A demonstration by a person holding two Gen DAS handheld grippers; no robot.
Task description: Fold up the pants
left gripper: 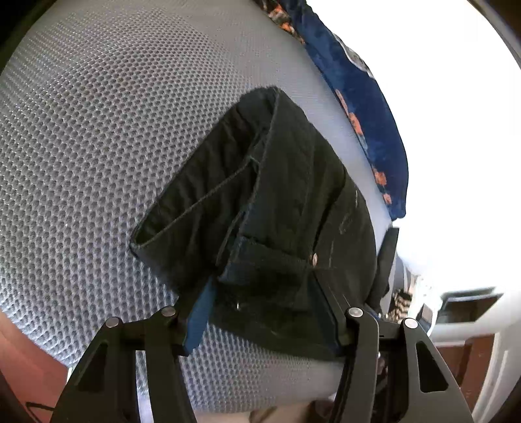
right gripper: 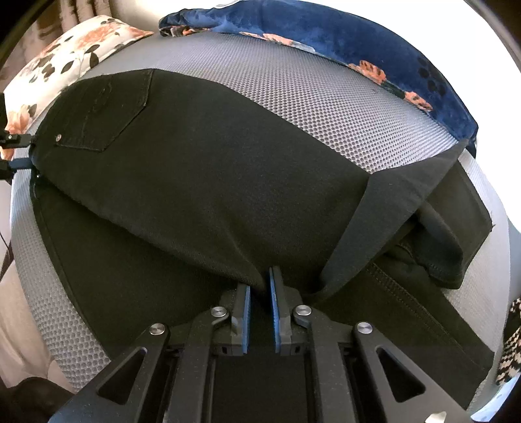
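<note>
Both the left gripper (left gripper: 263, 312) and the right gripper (right gripper: 259, 309) are built of matte black linkage arms. Silver round pivot pins are set at the joints, and triangular cut-outs are seen near. The fingers (right gripper: 277, 309) are lined with blue pads.

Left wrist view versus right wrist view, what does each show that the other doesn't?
Only the left wrist view shows the pants' waistband bunched between the left gripper fingers. Only the right wrist view shows the back pocket, the floral pillow and the right gripper pinching a fold. Both show the black pants, grey mesh surface and blue floral blanket.
</note>
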